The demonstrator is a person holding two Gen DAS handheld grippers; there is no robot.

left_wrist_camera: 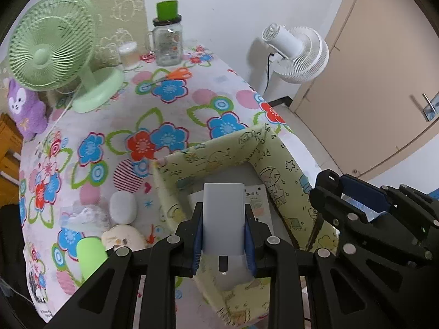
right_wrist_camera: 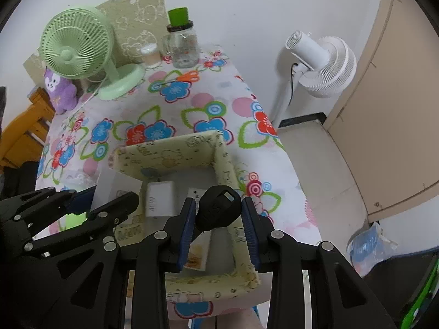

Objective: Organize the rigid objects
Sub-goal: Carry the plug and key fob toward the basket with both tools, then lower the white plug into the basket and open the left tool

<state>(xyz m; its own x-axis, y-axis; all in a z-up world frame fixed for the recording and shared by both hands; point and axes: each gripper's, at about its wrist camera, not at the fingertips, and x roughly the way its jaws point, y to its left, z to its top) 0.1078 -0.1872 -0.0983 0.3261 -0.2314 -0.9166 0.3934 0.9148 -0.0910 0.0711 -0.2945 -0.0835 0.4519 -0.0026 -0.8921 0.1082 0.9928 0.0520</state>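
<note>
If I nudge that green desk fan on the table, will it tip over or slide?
The green desk fan carries a large round head on a thin neck, so a push up high would probably tip it. Its broad flat base suggests a low push would slide it instead. It looks like light plastic. Its cord might drag.

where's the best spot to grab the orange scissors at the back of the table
Probably the orange handles. The scissors lie flat on the floral tablecloth, blades pointing toward the green desk fan, so come from straight above and close across the handle loops, the bulkiest part. The glass jar stands just behind them, so stay vertical.
</note>
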